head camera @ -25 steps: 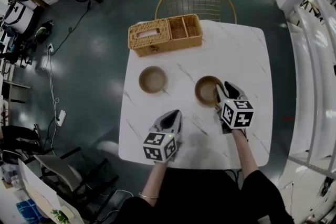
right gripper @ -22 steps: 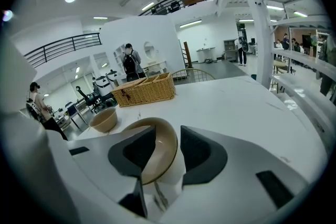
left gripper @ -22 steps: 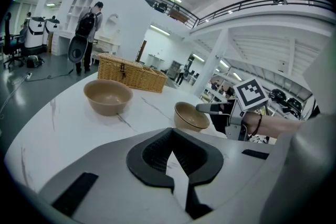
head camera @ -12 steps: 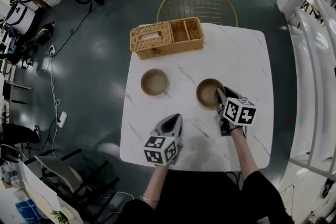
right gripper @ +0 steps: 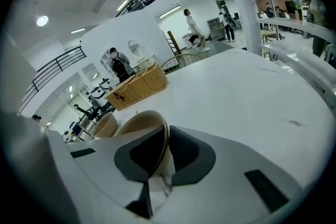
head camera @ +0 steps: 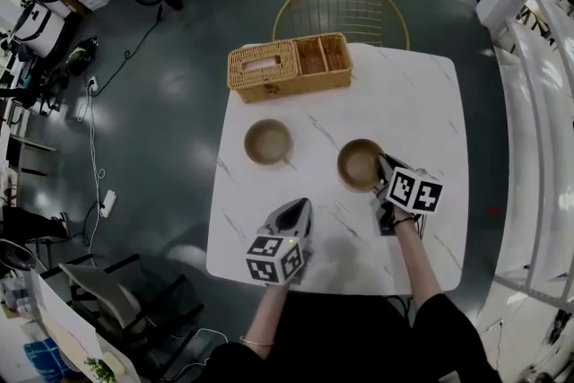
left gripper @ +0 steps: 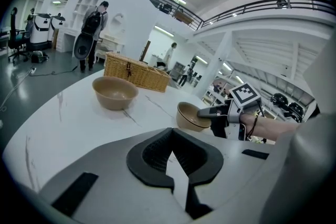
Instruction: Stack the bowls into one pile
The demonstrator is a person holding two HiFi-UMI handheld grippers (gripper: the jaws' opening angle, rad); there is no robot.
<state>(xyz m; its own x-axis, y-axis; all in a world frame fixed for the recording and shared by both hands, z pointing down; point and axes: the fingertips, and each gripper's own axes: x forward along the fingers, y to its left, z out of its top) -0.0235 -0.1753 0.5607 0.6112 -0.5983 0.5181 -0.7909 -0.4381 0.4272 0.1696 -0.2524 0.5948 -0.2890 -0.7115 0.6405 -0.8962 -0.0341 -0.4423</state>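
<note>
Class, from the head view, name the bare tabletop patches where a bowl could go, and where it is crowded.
Bare: the table's far right corner, beside the basket; the strip between left bowl and right bowl. Crowded: around the right bowl, whose rim the right tool's jaws have just closed on.

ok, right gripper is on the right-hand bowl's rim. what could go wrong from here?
1. The right gripper has just closed its fingers on one side of the right bowl, at the rim only. Lifted, the bowl may tilt or slip out.
2. The left bowl sits free on the smooth table, and the left gripper is apart from it. An off-centre drop could shove it toward the table's left edge.
</note>
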